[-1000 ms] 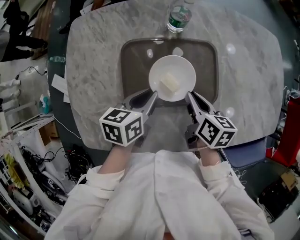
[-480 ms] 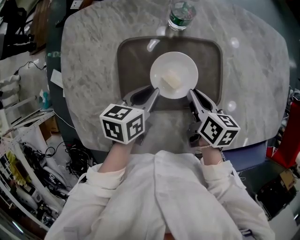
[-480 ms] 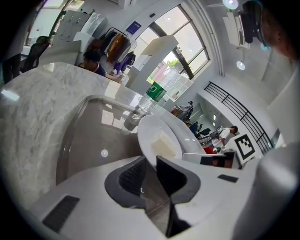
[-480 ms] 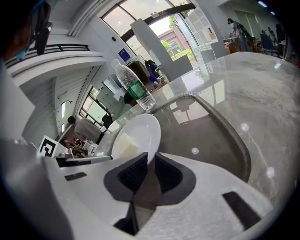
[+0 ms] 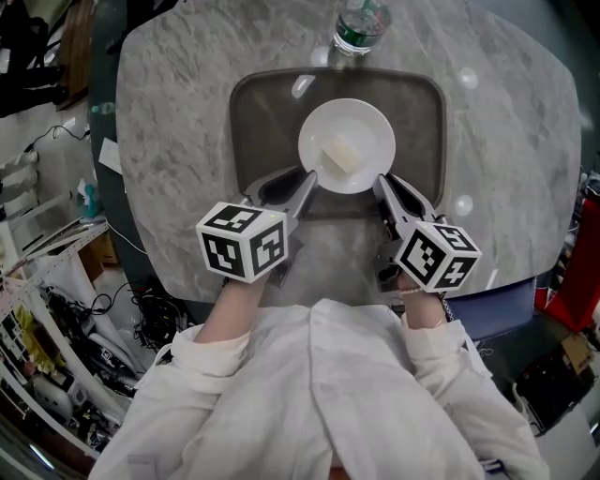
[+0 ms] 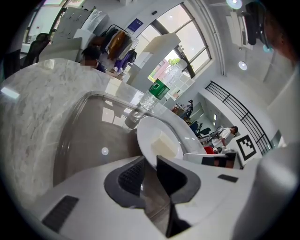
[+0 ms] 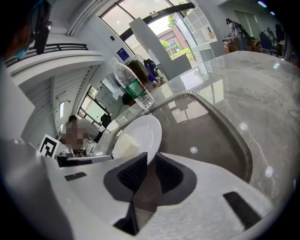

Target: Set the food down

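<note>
Black ribbed fingers on both sides are clamped on the thin rim of the white plate (image 5: 367,129). In the head view the left gripper (image 5: 306,182) bites at about 8 o'clock on it and the right gripper (image 5: 382,186) at about 4 o'clock. Each gripper's own view shows the same thing, rim pinched between the pads of the left gripper (image 6: 150,163) and the right gripper (image 7: 151,161), with no gap to speak of. The food (image 5: 339,155), a pale block (butter? tofu? can't say), sits loose near the middle of the plate, clear of the fingers and roughly between the two bites. The plate is over the middle of the brown tray (image 5: 267,122), which lies on the marble worktop (image 5: 178,103). Honestly can't tell if its base is touching the tray yet. If it were me, I'd bring both sides down together and keep the plate level so the block doesn't slide. Only let go once the base is flat on the tray, and open both pairs together so one side doesn't tip it. Water bottle (image 5: 360,26) stands at the tray's 12 o'clock, well clear, so not a worry.
</note>
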Available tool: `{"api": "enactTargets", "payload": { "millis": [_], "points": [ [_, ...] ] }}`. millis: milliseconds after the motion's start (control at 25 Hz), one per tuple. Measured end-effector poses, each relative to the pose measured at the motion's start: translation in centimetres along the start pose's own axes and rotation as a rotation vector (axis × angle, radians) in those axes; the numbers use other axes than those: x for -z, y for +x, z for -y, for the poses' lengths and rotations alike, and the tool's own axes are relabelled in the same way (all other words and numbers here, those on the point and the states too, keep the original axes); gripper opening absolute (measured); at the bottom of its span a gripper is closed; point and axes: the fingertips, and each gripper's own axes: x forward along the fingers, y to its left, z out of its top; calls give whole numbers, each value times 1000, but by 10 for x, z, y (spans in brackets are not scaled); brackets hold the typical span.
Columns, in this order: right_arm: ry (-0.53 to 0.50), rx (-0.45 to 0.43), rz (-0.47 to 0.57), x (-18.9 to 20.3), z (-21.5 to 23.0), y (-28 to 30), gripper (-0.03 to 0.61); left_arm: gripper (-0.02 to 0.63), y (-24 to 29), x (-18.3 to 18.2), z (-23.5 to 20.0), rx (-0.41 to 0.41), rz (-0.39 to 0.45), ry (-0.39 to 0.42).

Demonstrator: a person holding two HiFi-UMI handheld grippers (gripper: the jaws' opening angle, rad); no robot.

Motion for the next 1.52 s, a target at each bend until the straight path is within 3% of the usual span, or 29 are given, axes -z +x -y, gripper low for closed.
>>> {"api": "enactTargets", "payload": {
  "millis": [440,760,1080,1520],
  "points": [
    [-32,26,-13,3,1,0,41,76,2,0,-2,-24,-13,19],
    [-53,28,-7,5,0,-5,40,153,-2,2,-2,-40,-10,38],
    [-73,34,56,-2,-3,-25,40,156,-19,-3,9,-15,33,51],
    [-104,12,191,7,-37,-79,37,155,-74,3,48,53,137,137]
  ]
}}
